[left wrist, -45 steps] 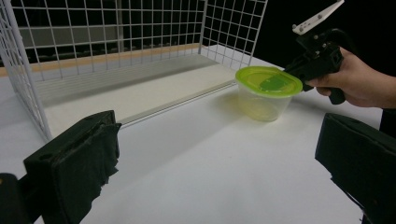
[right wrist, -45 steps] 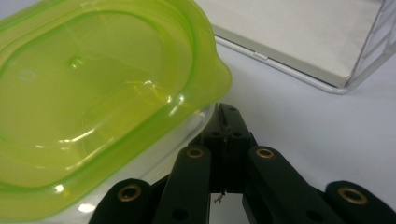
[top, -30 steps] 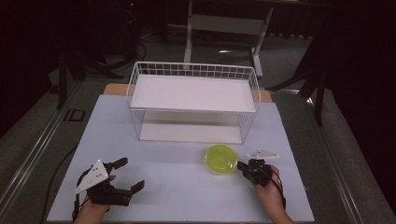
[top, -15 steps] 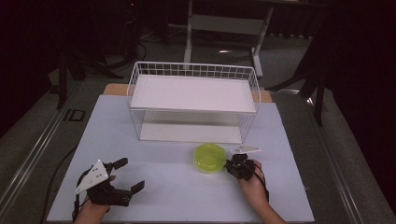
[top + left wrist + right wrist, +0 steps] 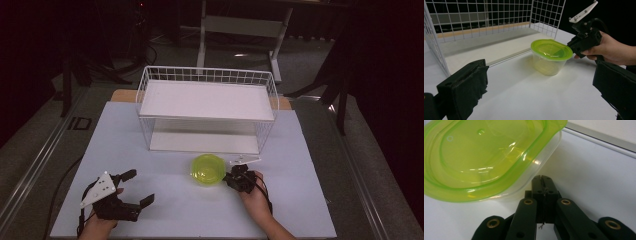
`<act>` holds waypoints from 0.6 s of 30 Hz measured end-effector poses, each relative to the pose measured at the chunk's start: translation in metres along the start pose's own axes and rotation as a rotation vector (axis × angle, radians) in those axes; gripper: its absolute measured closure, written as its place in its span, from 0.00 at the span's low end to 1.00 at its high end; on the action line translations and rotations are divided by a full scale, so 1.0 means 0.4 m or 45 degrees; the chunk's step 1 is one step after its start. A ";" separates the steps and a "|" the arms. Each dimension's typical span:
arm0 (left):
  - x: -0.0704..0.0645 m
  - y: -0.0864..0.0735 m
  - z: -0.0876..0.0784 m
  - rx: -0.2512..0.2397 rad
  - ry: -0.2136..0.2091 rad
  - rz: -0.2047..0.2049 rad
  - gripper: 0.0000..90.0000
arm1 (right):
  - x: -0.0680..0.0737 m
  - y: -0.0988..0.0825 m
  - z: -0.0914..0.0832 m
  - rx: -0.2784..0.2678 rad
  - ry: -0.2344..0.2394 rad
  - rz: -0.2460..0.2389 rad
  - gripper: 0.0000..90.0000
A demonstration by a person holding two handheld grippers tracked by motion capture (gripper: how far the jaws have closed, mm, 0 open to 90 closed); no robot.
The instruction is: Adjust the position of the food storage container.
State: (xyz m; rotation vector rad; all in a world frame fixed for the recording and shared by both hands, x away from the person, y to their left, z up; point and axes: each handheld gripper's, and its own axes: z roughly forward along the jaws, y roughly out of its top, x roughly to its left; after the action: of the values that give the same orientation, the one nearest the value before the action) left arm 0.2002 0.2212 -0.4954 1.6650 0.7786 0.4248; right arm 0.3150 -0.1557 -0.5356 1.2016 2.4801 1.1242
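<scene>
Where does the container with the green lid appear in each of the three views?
High view: green-lidded container lies at lower centre, in front of the white wire rack.
Left gripper view: right of centre, beside the rack.
Right gripper view: upper left, above the shut fingers.
Shared landmark: the rack's white base board.

Only legible marking: "ID", dark letters on the grey floor strip [image 5: 80,123] left of the surface [image 5: 125,135]. Nothing else readable anywhere.
</scene>
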 end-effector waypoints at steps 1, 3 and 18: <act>-0.001 0.001 -0.001 0.000 0.001 0.000 0.01 | 0.001 0.001 -0.001 -0.005 -0.011 -0.010 1.00; -0.002 0.001 -0.001 -0.001 0.000 0.000 0.01 | -0.002 0.003 -0.014 -0.020 -0.010 -0.005 1.00; 0.000 0.000 0.001 -0.001 -0.004 -0.001 0.01 | 0.027 0.007 -0.003 0.011 0.026 -0.006 1.00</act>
State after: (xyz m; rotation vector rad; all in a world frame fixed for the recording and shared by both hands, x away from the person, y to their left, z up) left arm 0.2005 0.2207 -0.4954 1.6644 0.7771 0.4219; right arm 0.3088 -0.1473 -0.5310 1.1918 2.5037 1.1318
